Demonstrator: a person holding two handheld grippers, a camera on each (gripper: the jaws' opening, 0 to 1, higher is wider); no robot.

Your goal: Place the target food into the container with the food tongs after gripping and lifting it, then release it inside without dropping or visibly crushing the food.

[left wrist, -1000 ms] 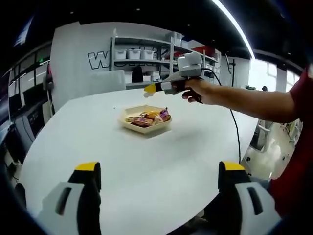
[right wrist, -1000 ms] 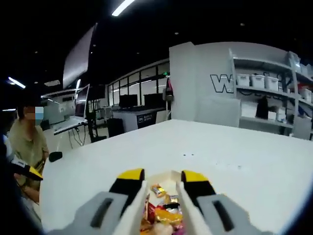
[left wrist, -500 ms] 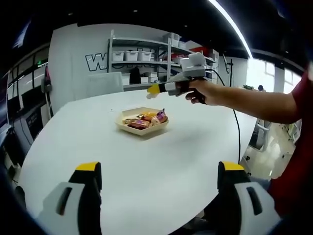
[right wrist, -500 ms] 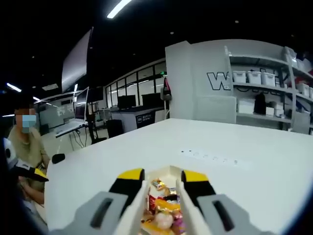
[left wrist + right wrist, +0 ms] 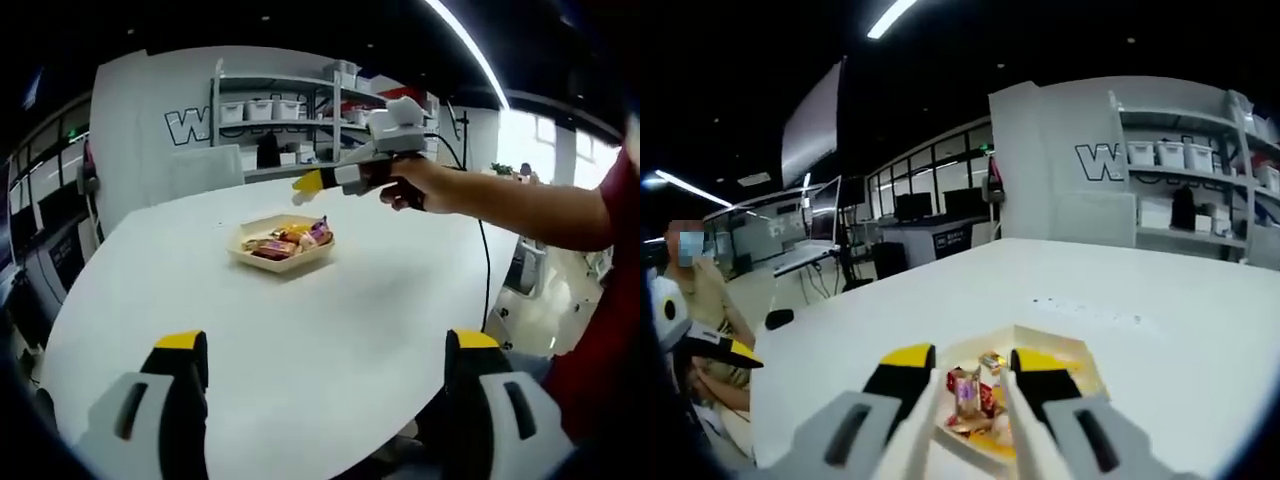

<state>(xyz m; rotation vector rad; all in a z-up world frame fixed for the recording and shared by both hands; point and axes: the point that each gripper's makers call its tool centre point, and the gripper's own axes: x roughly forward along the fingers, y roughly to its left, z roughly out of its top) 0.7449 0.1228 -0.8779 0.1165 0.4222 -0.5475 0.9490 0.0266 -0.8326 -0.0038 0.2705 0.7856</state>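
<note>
On the big white table [image 5: 300, 310] sits one shallow, pale yellow tray [image 5: 280, 258] with slanted sides. The table top is smooth and plain, with a round edge. The tray holds a small heap of wrapped snacks [image 5: 290, 238] in shiny red, yellow and purple wrappers. They are too small to count.

From the left gripper view, the left gripper [image 5: 325, 400] has two grey jaws with yellow tips. The jaws stand wide apart with nothing between them. The tray lies well away from them, further along the table.

A hand [image 5: 412, 185] on a bare arm reaches in from the right side and holds the right gripper [image 5: 310, 181] in the air. It is grey with a yellow tip, and that tip hangs just above the far side of the tray.

From the right gripper view, the right gripper [image 5: 968, 375] has its two jaws close together with a thin gap. Two pale strips, the food tongs [image 5: 1012, 430], run along the inner sides of the jaws. One snack [image 5: 967, 395] in a shiny wrapper stands in the gap, right above the tray [image 5: 1075, 360]. I cannot tell if the tongs are squeezing it.

Behind the table stands one metal shelf rack [image 5: 290, 120] with white boxes on it
</note>
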